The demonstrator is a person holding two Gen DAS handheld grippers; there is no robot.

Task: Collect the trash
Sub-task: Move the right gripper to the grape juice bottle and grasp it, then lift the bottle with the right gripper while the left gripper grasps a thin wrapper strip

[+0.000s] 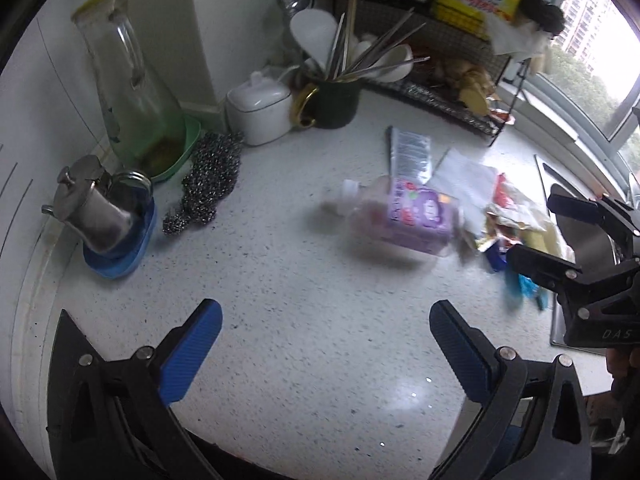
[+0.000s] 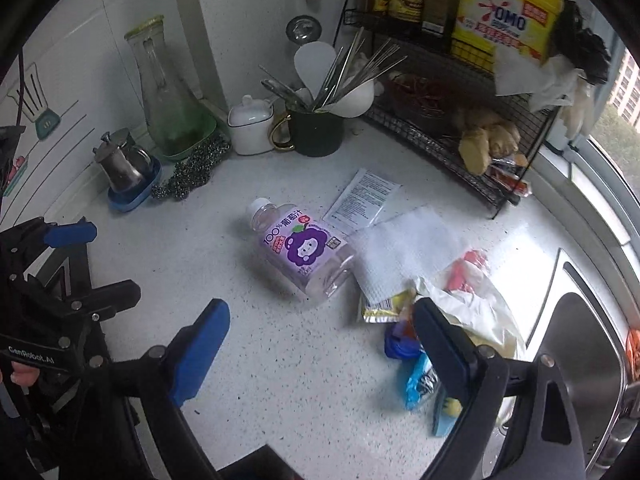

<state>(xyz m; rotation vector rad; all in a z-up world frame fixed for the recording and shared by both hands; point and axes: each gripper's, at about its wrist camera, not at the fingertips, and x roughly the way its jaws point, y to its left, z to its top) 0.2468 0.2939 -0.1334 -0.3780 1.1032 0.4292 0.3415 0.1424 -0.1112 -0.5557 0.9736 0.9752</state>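
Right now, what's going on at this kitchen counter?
A person holds a two-finger gripper in each hand above a speckled counter, about to clear rubbish. Both the left gripper and the right gripper are open and empty. The trash lies untouched: an empty grape juice bottle on its side, a paper towel touching it, a flat printed packet behind, and a heap of crumpled wrappers beside the sink. Nothing has been picked up yet.
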